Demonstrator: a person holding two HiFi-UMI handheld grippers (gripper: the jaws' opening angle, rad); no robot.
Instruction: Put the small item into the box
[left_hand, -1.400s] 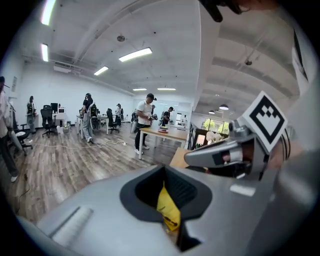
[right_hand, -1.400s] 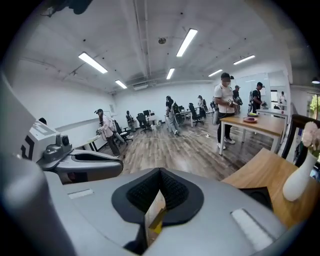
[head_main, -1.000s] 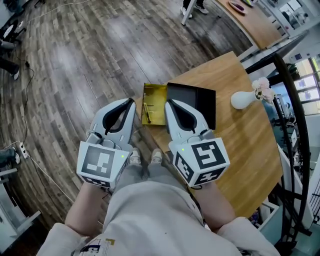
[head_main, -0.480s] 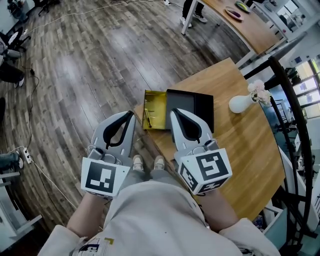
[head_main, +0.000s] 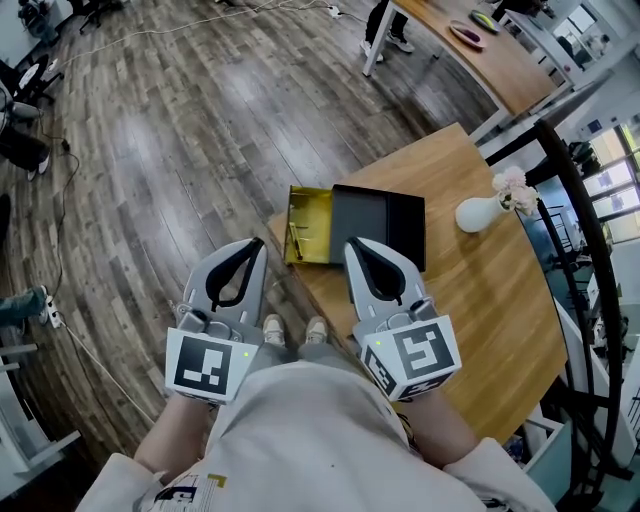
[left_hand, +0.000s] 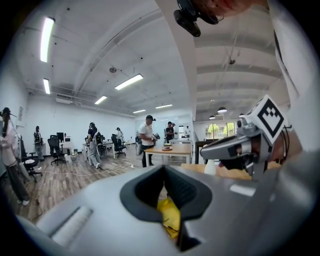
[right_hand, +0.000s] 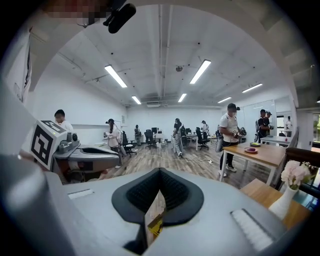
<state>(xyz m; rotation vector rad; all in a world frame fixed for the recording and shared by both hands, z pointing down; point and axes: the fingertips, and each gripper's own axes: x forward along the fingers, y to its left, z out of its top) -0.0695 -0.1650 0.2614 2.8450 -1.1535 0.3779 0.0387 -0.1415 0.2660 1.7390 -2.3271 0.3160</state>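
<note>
An open yellow box (head_main: 312, 222) sits at the near-left edge of the wooden table (head_main: 480, 300), and a small thin item (head_main: 295, 238) lies inside it. A black tray-like lid (head_main: 385, 225) lies against the box's right side. My left gripper (head_main: 256, 244) hangs shut over the floor, just short of the box's left corner. My right gripper (head_main: 354, 245) is shut over the table edge, just before the black lid. Neither holds anything. Through the left gripper's (left_hand: 164, 169) jaw opening I see the yellow box (left_hand: 169, 215). The right gripper (right_hand: 160, 171) shows a yellow sliver (right_hand: 156, 224) below its jaws.
A white vase with pink flowers (head_main: 487, 210) stands on the table right of the lid, also the vase (right_hand: 286, 197) at the right gripper view's edge. A black railing (head_main: 585, 240) curves past the table. My feet (head_main: 290, 328) are on the wood floor. People and desks (left_hand: 167, 148) stand far off.
Both shut grippers have drawn back toward my body, away from the box and lid. The box, lid and vase stay where they were.
</note>
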